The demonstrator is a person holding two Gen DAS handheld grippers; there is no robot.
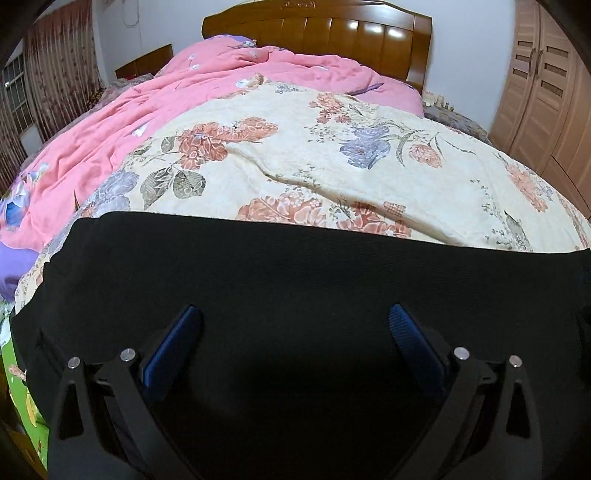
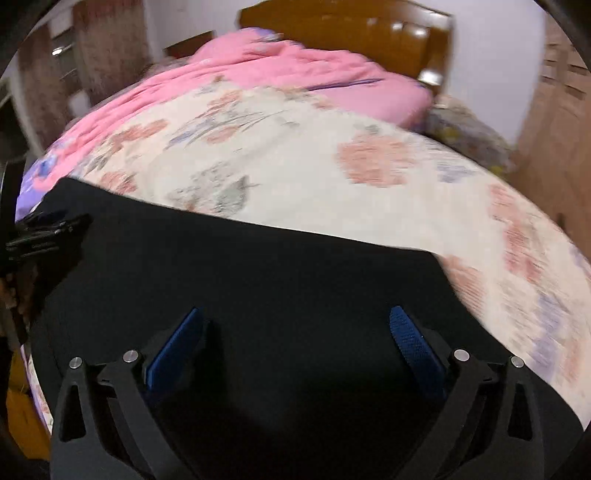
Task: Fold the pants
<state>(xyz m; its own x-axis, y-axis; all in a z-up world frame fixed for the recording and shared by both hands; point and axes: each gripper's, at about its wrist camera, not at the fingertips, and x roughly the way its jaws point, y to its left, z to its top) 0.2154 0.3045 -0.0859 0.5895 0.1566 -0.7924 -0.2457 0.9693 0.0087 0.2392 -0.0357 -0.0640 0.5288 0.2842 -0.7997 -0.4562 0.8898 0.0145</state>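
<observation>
Left wrist view: pants (image 1: 295, 280) beneath (wide-spread) jaws.

Floral cream blanket (image 1: 332, 155), pink quilt (image 1: 147, 96), wooden headboard (image 1: 332, 33), perhaps wardrobe (image 1: 543, 85)

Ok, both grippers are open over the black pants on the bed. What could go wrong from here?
1. The left gripper and right gripper hover open over flat black pants; a pinch there may catch only the top layer, or nothing.
2. The floral quilt beneath is soft and wrinkled, so a deep pinch could grab it too.
3. The right wrist view is blurred, so aim may be off.
</observation>
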